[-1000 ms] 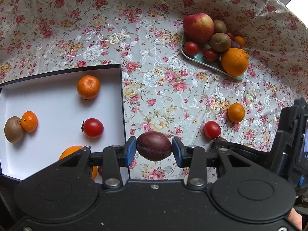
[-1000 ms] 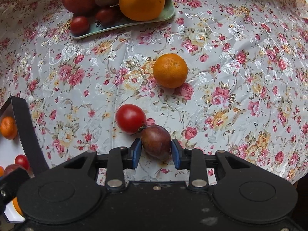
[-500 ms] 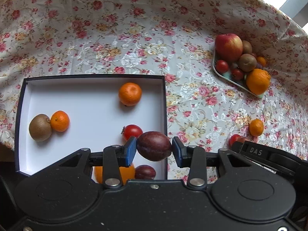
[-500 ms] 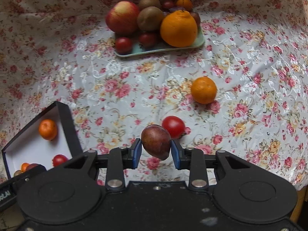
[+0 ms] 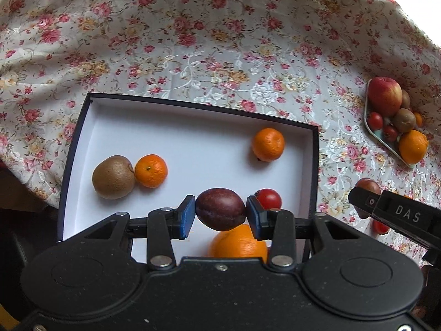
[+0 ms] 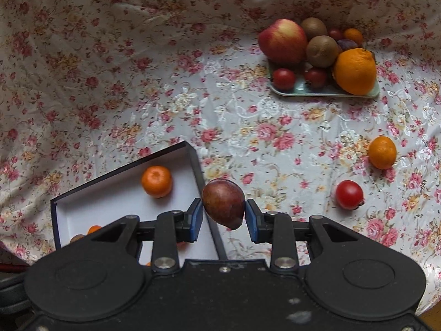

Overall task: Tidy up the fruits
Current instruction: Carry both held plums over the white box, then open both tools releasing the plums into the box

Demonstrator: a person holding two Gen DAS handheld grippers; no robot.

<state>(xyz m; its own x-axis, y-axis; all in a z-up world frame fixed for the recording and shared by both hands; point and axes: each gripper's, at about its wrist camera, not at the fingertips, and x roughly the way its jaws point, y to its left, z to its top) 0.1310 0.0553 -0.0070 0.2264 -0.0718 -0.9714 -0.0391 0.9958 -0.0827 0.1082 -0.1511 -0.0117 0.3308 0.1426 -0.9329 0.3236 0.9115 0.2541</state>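
Glossy oval plums [image 5: 220, 209] in both tongs

A table under a floral tablecloth [image 6: 193, 88] carries a dark box [image 6: 194, 162] with a white inside. Well to the right of the box and farther back sits a pale green tray [image 6: 325, 91] of fruit. Right of the box, on the cloth, lie a mandarin [image 6: 382, 152] and a tomato [image 6: 349, 194].
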